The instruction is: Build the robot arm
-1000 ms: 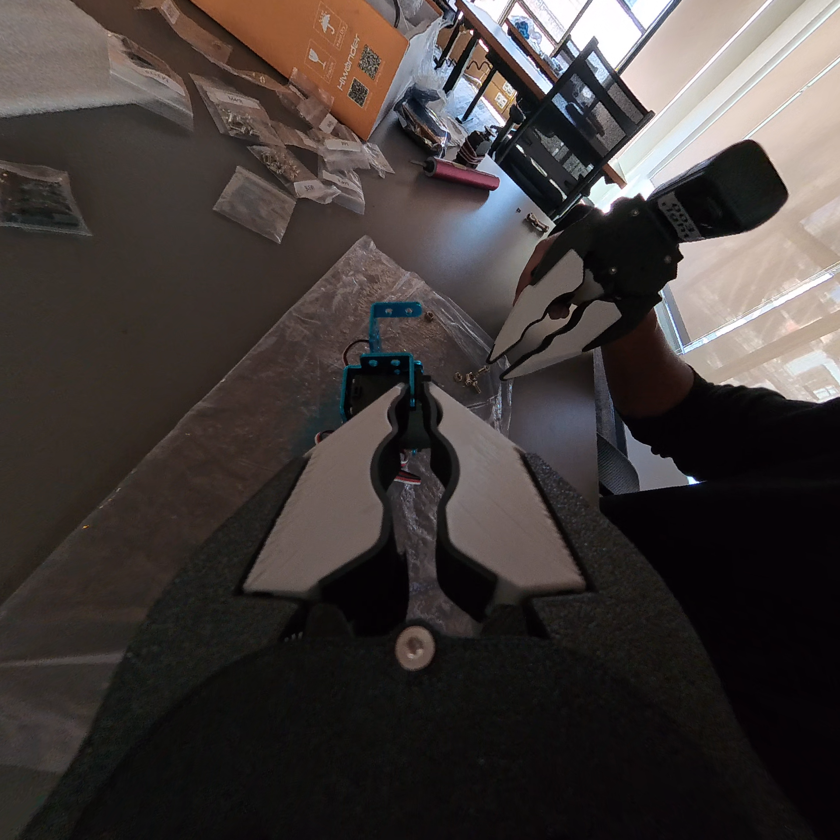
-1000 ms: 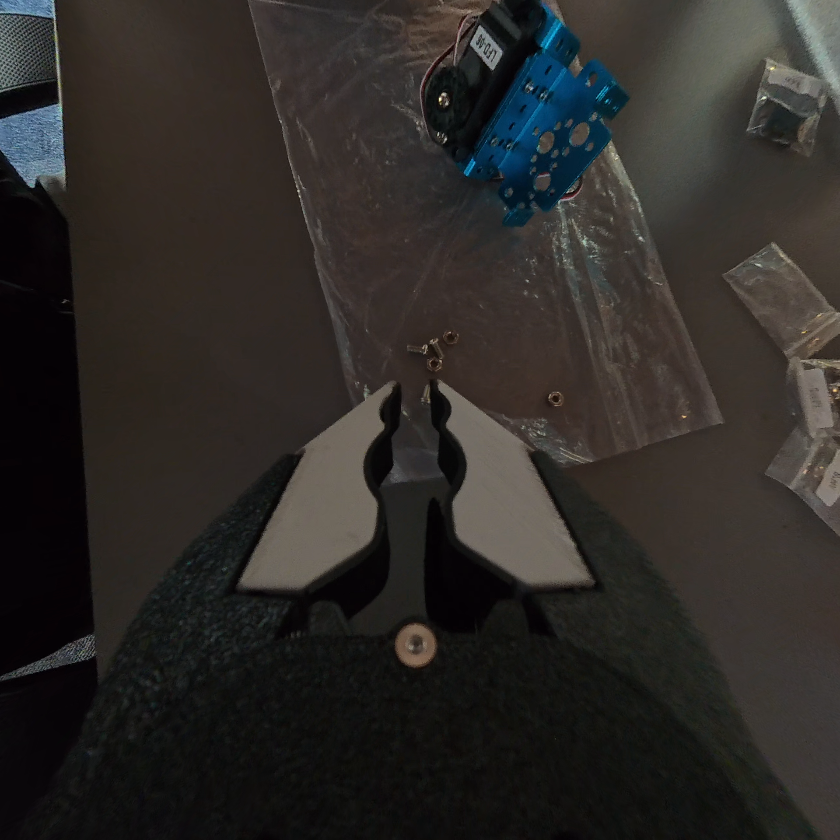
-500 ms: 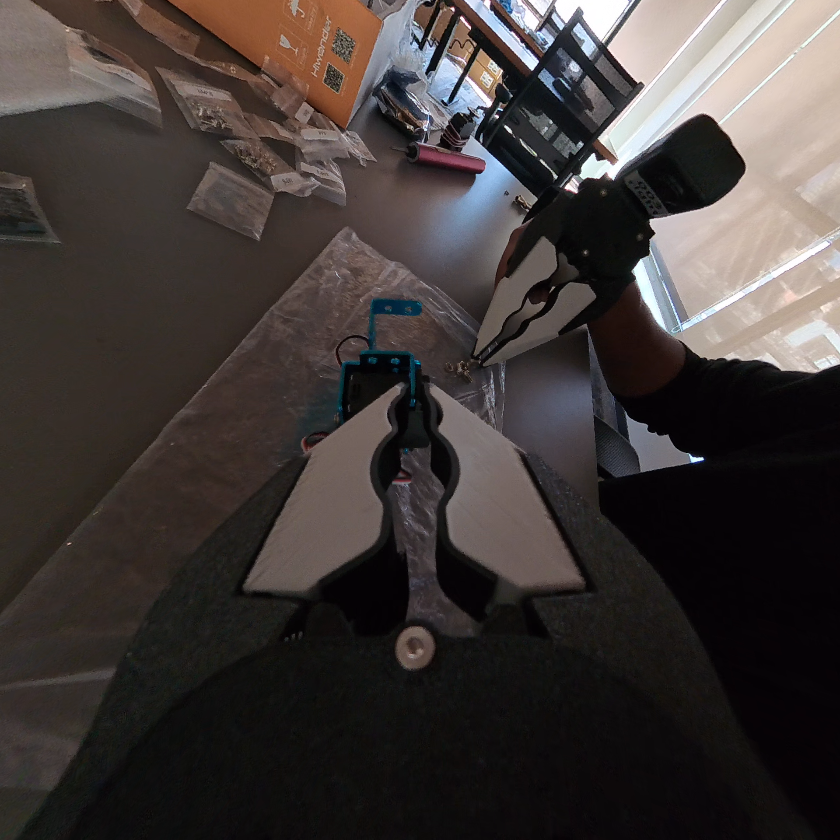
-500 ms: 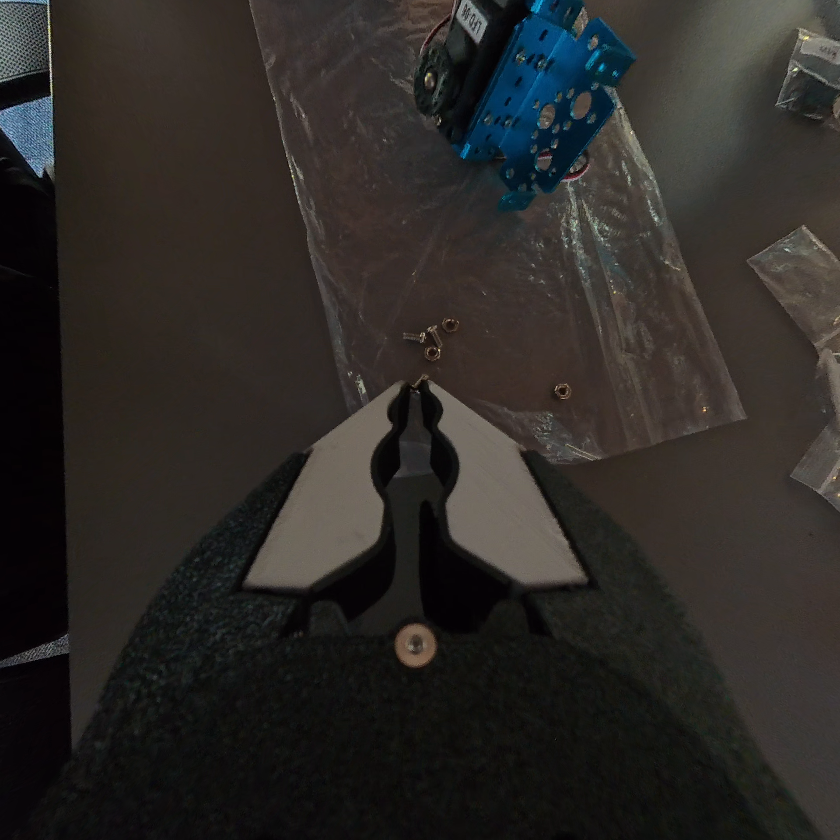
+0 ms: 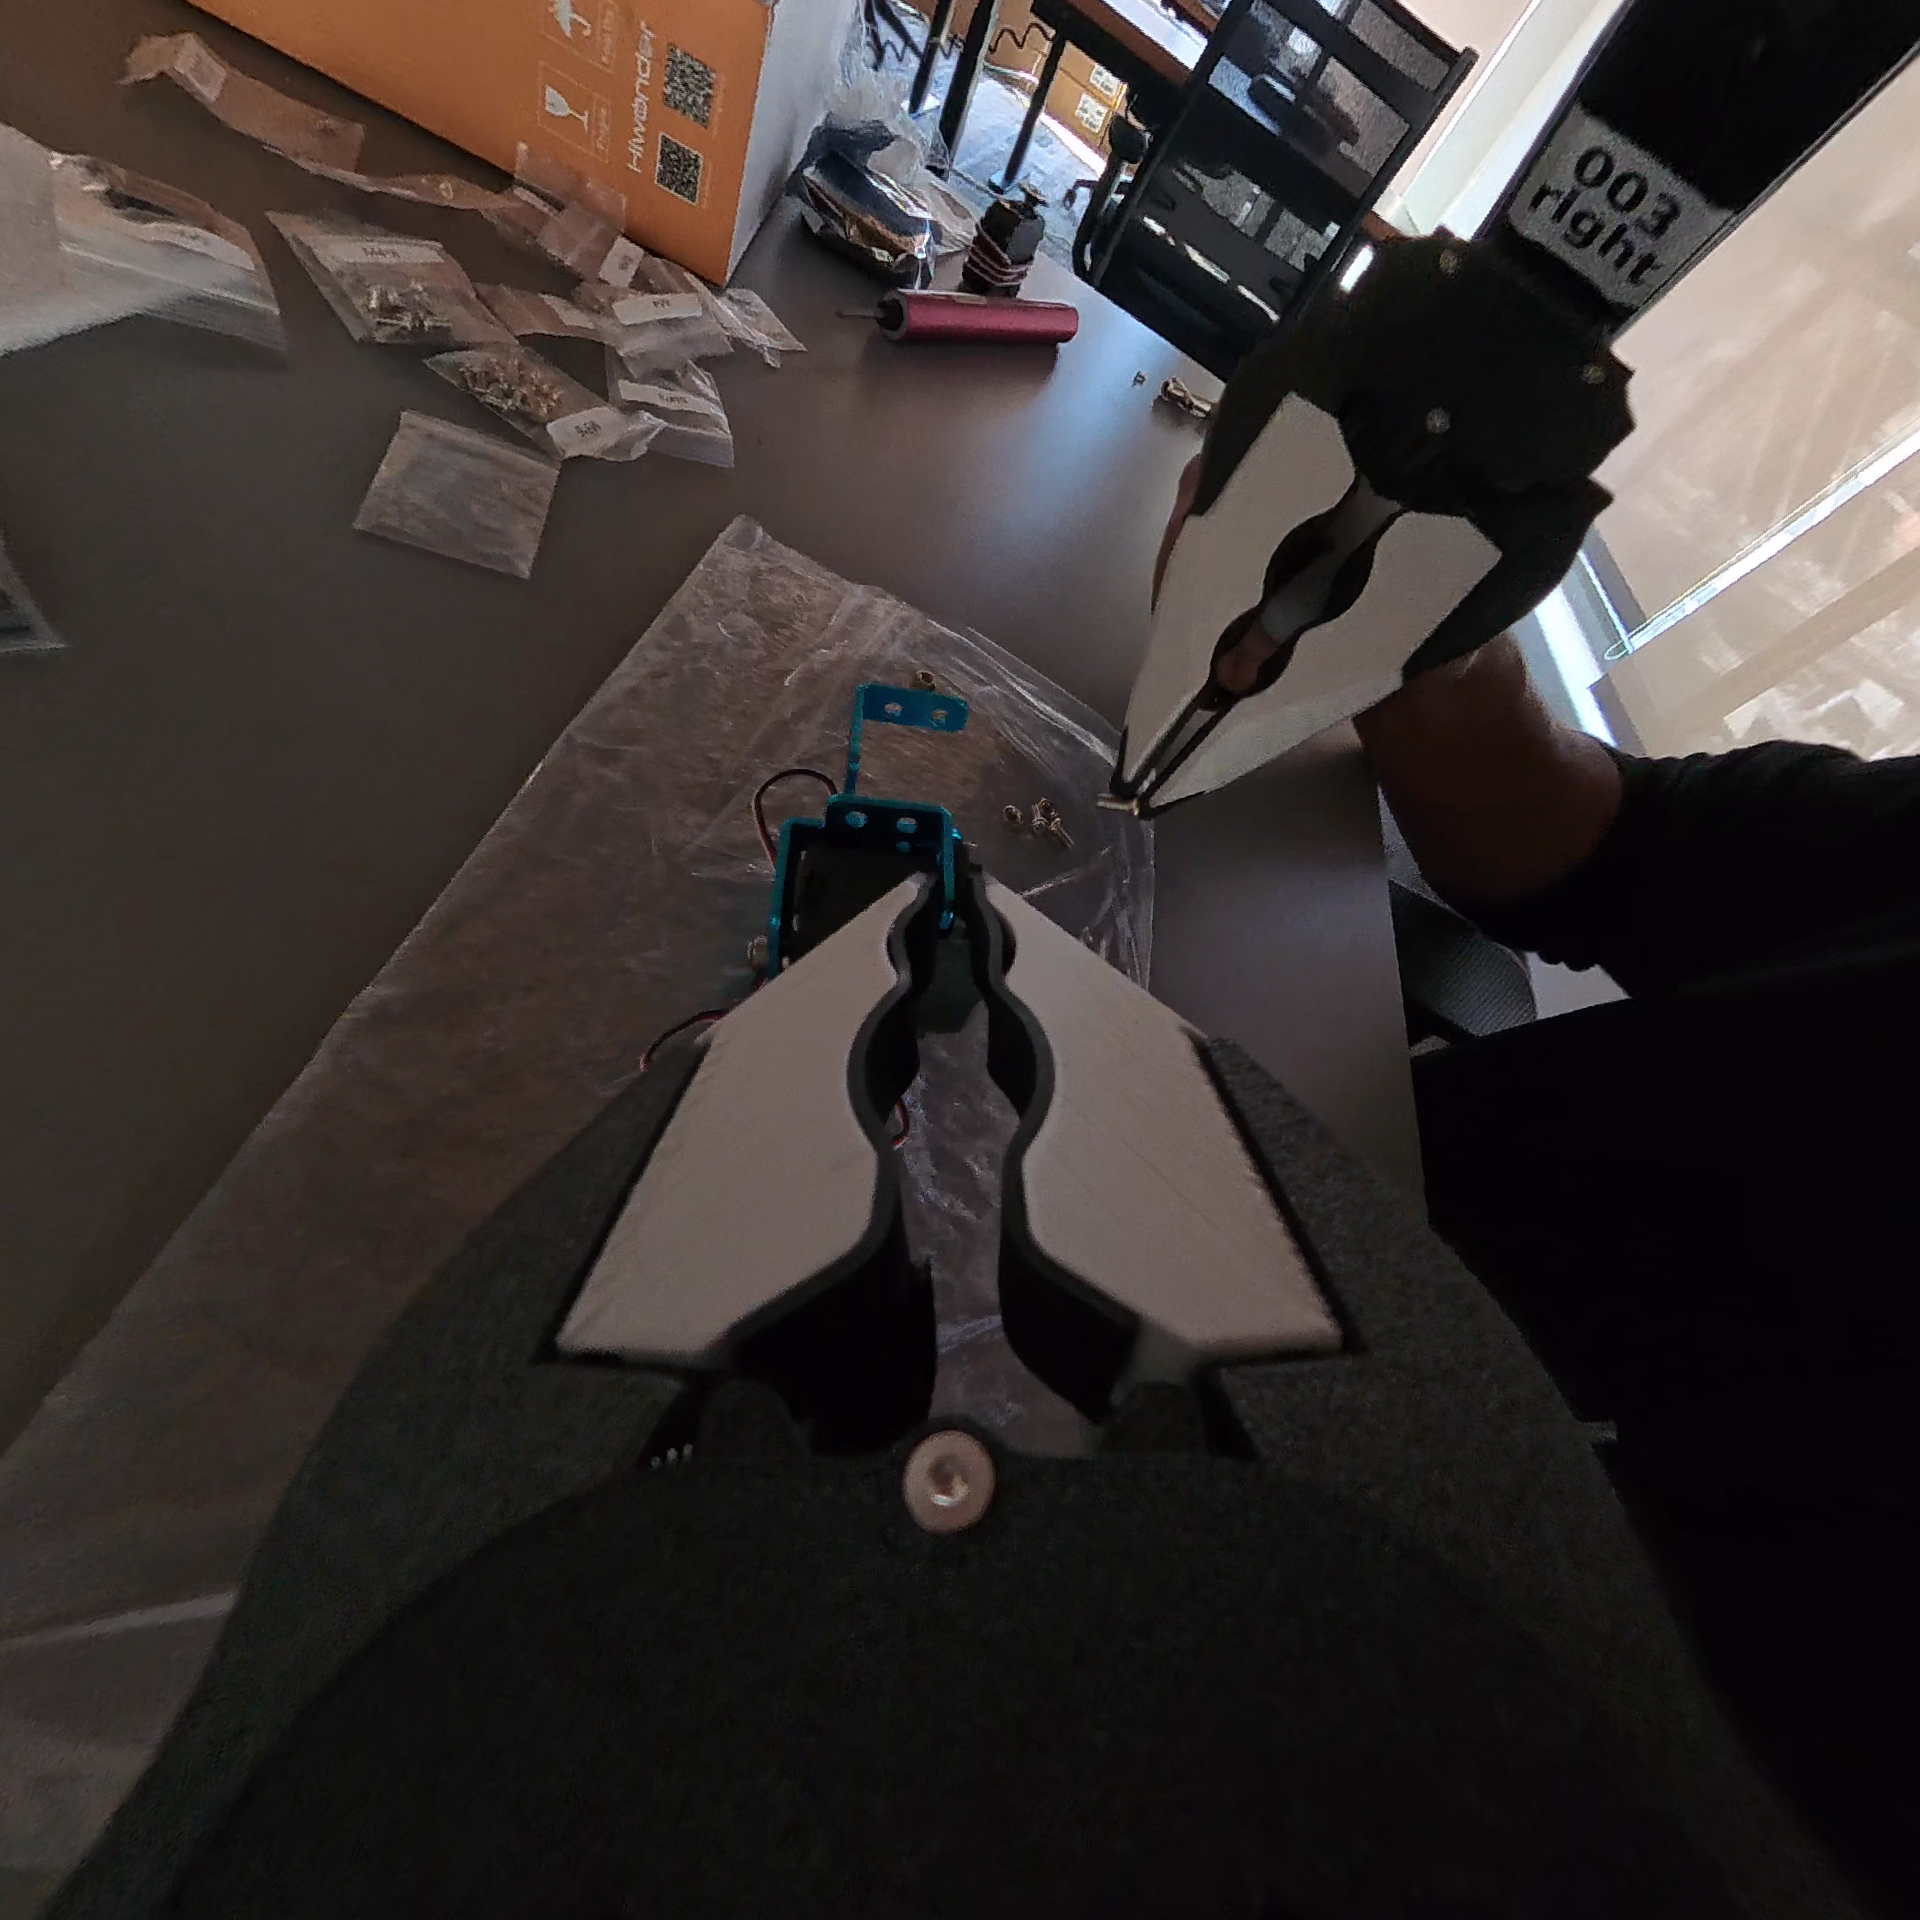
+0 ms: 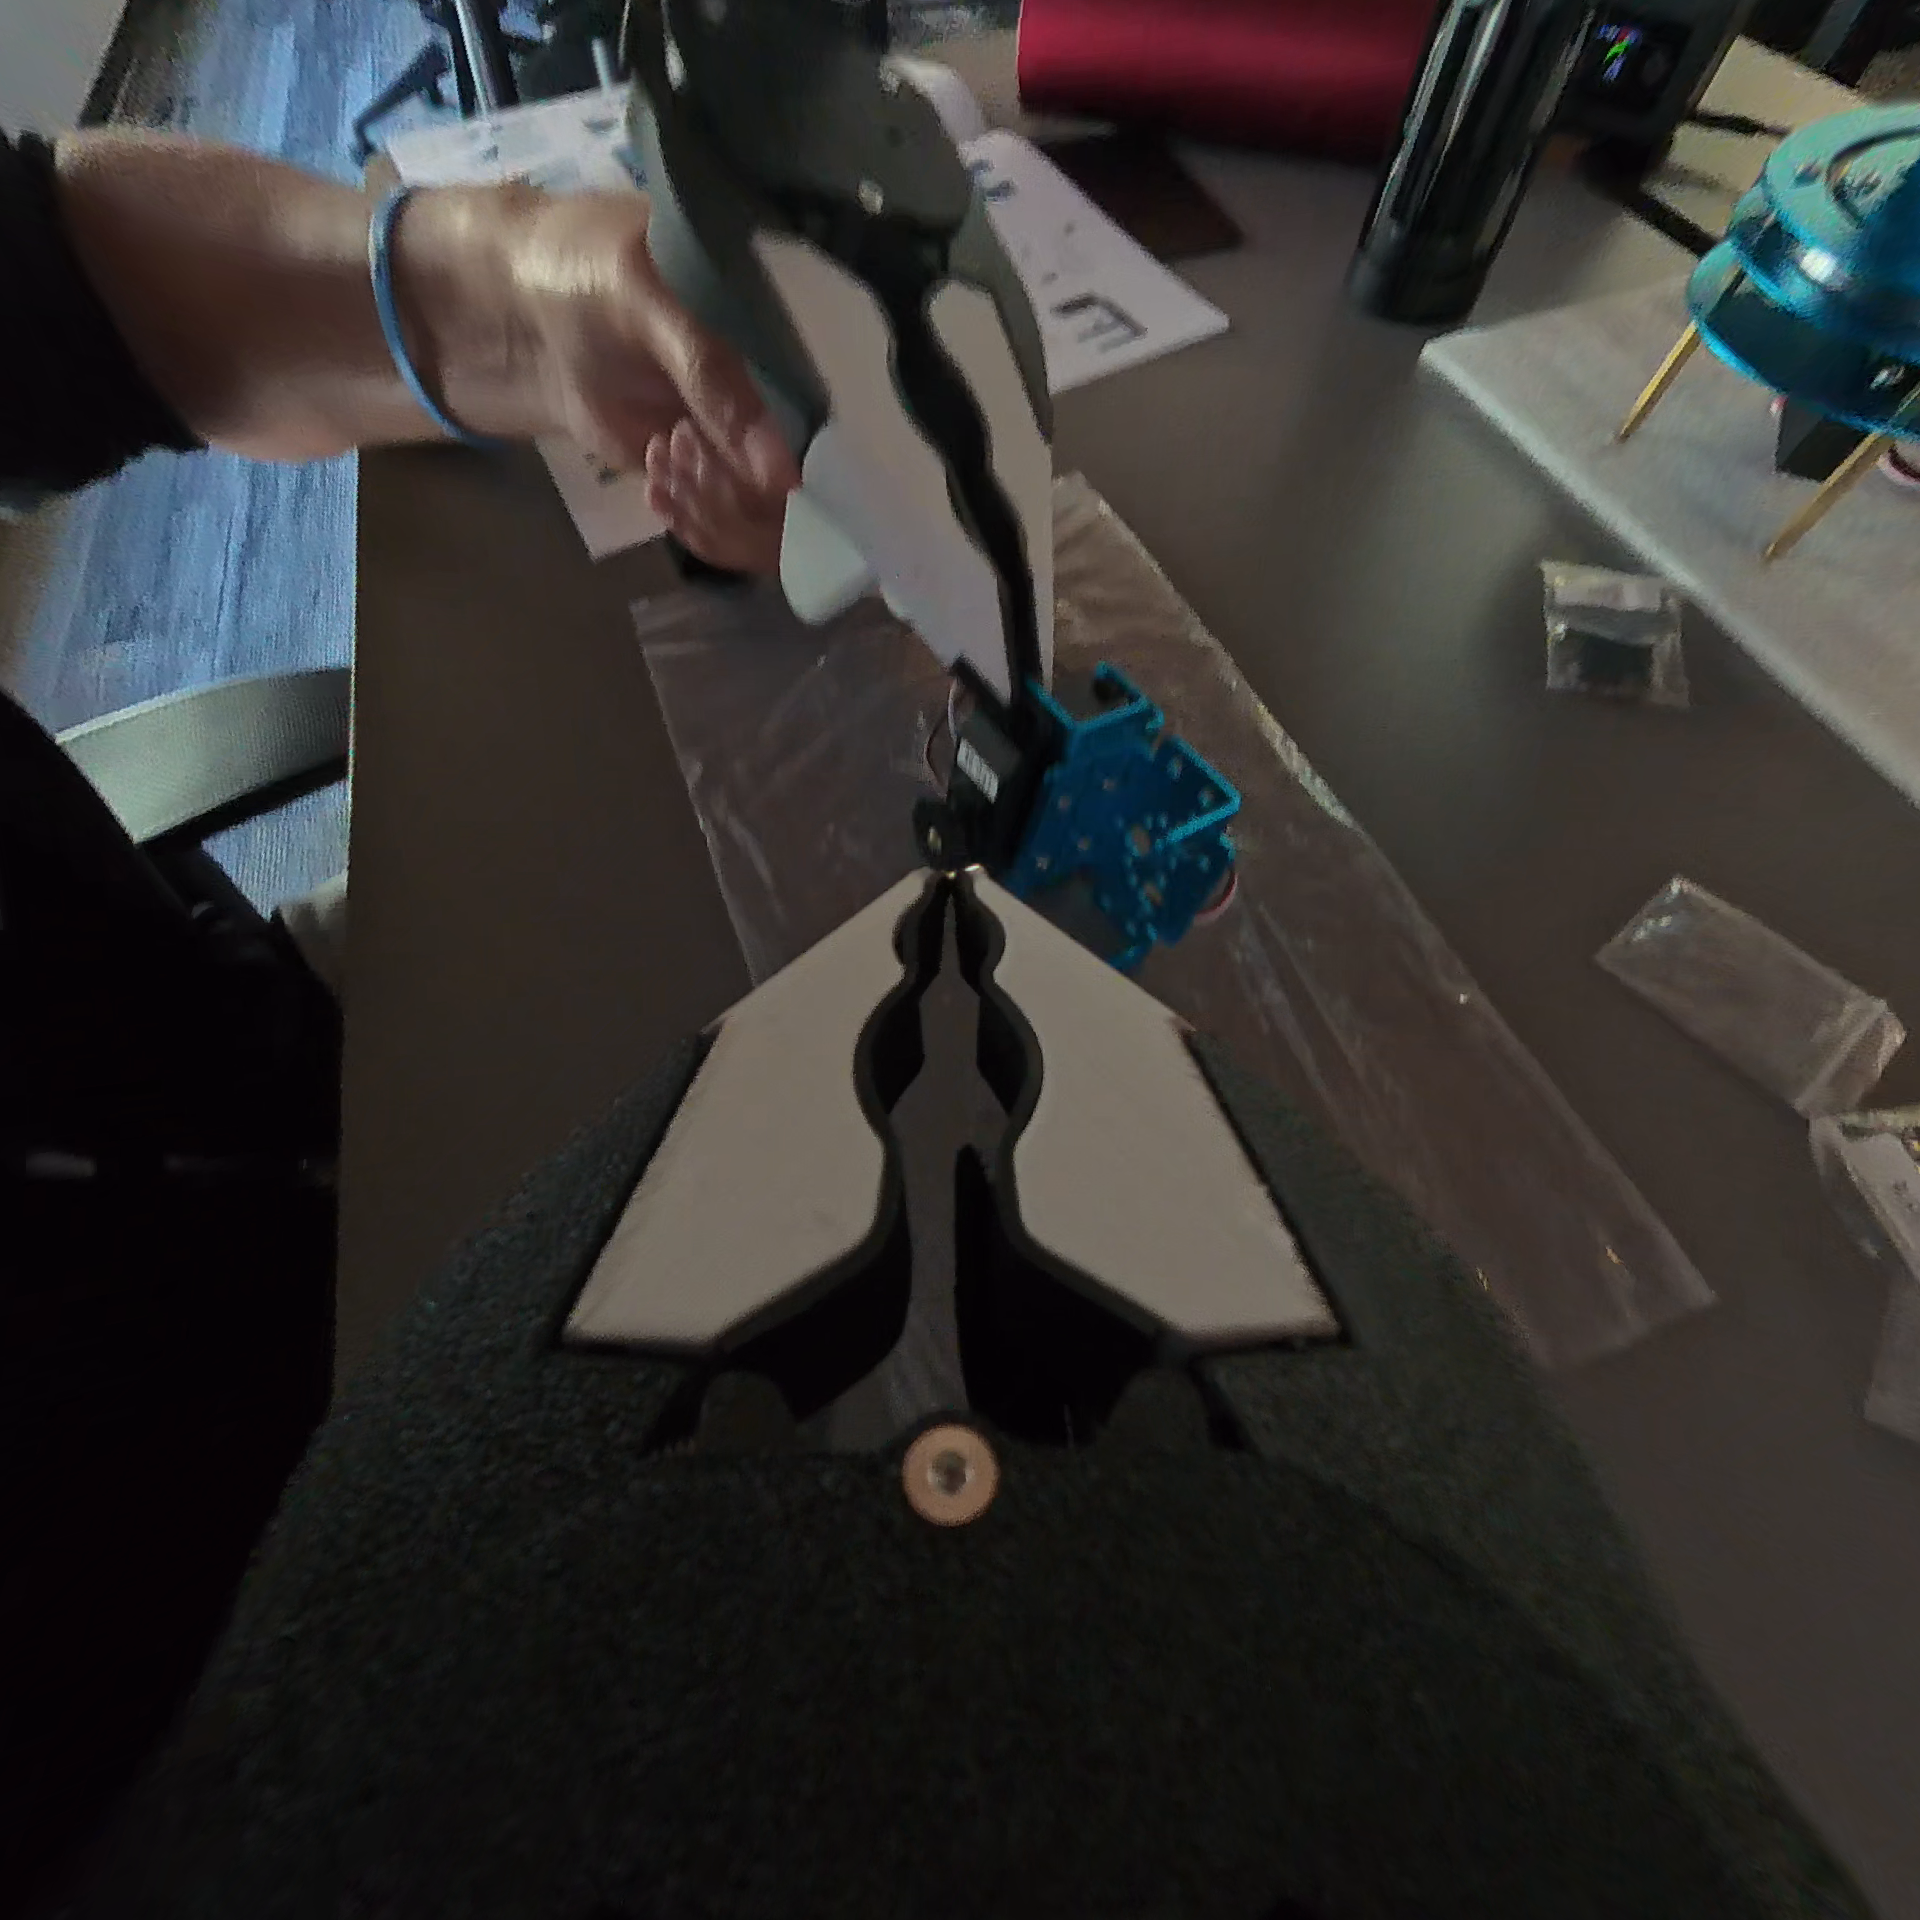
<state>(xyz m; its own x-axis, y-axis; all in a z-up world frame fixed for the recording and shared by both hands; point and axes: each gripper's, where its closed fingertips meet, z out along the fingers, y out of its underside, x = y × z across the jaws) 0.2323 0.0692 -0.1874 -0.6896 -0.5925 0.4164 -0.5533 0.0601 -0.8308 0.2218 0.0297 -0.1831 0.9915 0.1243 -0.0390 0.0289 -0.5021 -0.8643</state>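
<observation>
My left gripper (image 5: 948, 896) is shut on the side wall of a blue metal bracket (image 5: 862, 826) that carries a black servo (image 6: 982, 764). It holds the bracket just above a clear plastic bag (image 5: 582, 935) on the dark table. The right wrist view shows the left gripper (image 6: 1023, 675) gripping the bracket (image 6: 1127, 831) from above. My right gripper (image 6: 951, 881) is shut on a small silver screw (image 6: 963, 871), raised off the bag and close to the servo. The left wrist view shows the right gripper (image 5: 1135, 805) with the screw (image 5: 1112, 799) at its tips. Loose screws and nuts (image 5: 1039, 821) lie on the bag.
An orange box (image 5: 582, 94), small bags of hardware (image 5: 457, 488) and a red cylinder (image 5: 977, 322) lie at the far side of the table. A blue domed object (image 6: 1849, 270), a black bottle (image 6: 1455, 156), paper sheets (image 6: 1091, 301) and more small bags (image 6: 1610, 634) stand around. The blue domed object (image 6: 1849, 270) lies around 25 cm away from my left fingertips.
My right gripper closed on a screw lying on the bag, lifted it and swung towards the servo bracket. My left gripper kept its hold on the bracket.
</observation>
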